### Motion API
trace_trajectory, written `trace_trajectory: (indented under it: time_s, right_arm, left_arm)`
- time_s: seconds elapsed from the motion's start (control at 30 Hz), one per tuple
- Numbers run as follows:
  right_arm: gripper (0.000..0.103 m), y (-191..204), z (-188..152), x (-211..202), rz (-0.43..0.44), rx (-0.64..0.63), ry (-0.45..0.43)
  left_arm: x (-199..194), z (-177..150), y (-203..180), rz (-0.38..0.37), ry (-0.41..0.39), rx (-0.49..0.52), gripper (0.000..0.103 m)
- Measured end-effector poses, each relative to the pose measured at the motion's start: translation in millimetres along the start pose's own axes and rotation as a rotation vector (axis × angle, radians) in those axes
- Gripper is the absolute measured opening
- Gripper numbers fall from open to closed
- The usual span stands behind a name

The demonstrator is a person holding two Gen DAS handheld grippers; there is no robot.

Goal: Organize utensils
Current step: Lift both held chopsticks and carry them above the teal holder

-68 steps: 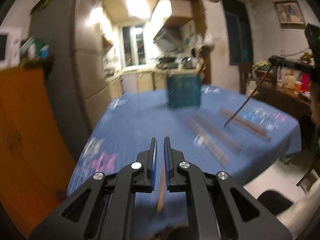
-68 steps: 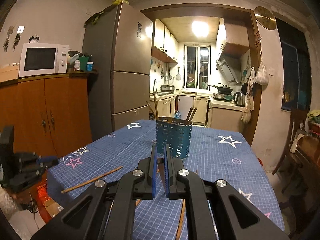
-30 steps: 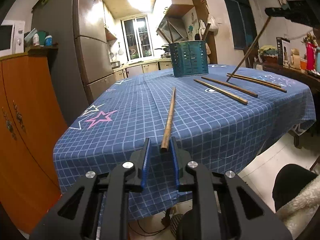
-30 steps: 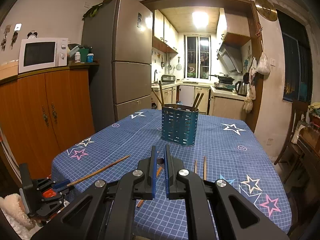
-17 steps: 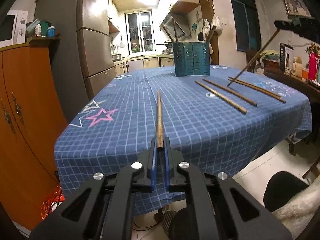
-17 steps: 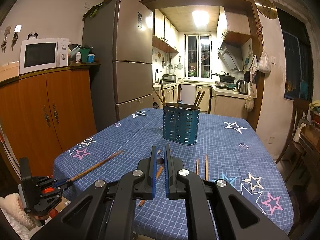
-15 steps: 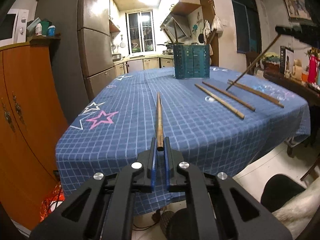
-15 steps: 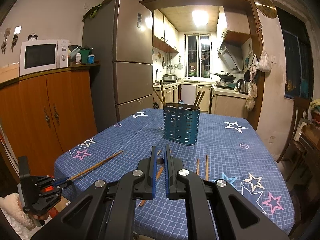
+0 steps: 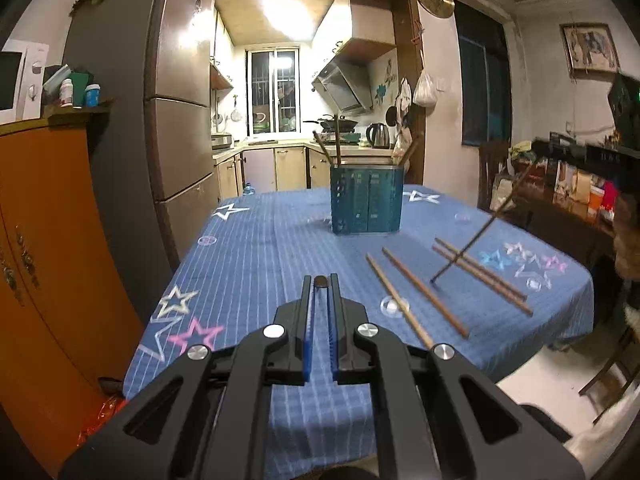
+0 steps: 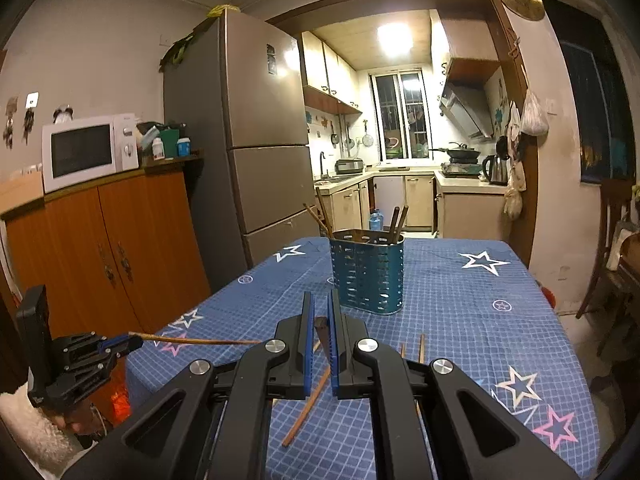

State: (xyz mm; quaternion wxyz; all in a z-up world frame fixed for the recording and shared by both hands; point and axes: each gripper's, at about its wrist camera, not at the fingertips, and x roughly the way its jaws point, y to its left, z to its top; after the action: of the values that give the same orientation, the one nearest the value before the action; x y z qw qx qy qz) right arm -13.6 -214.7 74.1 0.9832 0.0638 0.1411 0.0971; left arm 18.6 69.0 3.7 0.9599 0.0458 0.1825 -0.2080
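Observation:
A teal perforated utensil holder [image 9: 366,204] [image 10: 366,276] stands mid-table on the blue star tablecloth [image 9: 260,248], with several chopsticks upright in it. My left gripper [image 9: 320,278] is shut on a wooden chopstick [image 9: 320,282], seen end-on between its pads. From the right wrist view this chopstick [image 10: 192,340] hangs level above the table's left corner. My right gripper [image 10: 321,308] is shut on another chopstick [image 10: 308,404] that slants down to the cloth. In the left wrist view that chopstick [image 9: 472,244] leans over loose chopsticks [image 9: 424,292] lying on the table.
An orange cabinet [image 10: 120,248] with a microwave [image 10: 84,152] and a tall fridge [image 10: 260,140] stand left of the table. A cluttered sideboard [image 9: 572,196] and a chair [image 10: 612,248] stand on the right. The kitchen opens behind the table.
My left gripper closed on the chopstick at the table's near edge and lifted it off the cloth. My right gripper has shifted a little, still holding its chopstick.

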Motion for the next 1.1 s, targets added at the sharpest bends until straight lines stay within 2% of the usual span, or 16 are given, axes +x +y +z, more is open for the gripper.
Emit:
trace_trajectory:
  time_s: [0.2,0.4,0.57,1.1]
  right_arm:
    - [0.008,-8,15,14,0.021,0.011,0.003]
    - [0.008,-8,36,30,0.045,-0.002,0.004]
    - [0.008,-5,48,42,0.048,-0.028,0.010]
    - [0.008,-9,71,75,0.096,-0.021,0.031]
  left_arm:
    - [17,35,-6,-0.015,0.028,-0.039,0.005]
    - [46,70,-11,-0.025,0.099,-0.047,0.005]
    - [62,91,-10,-0.033,0.115,-0.072,0.005]
    - [90,119,-20,-0.017,0.103,-0.035,0.005]
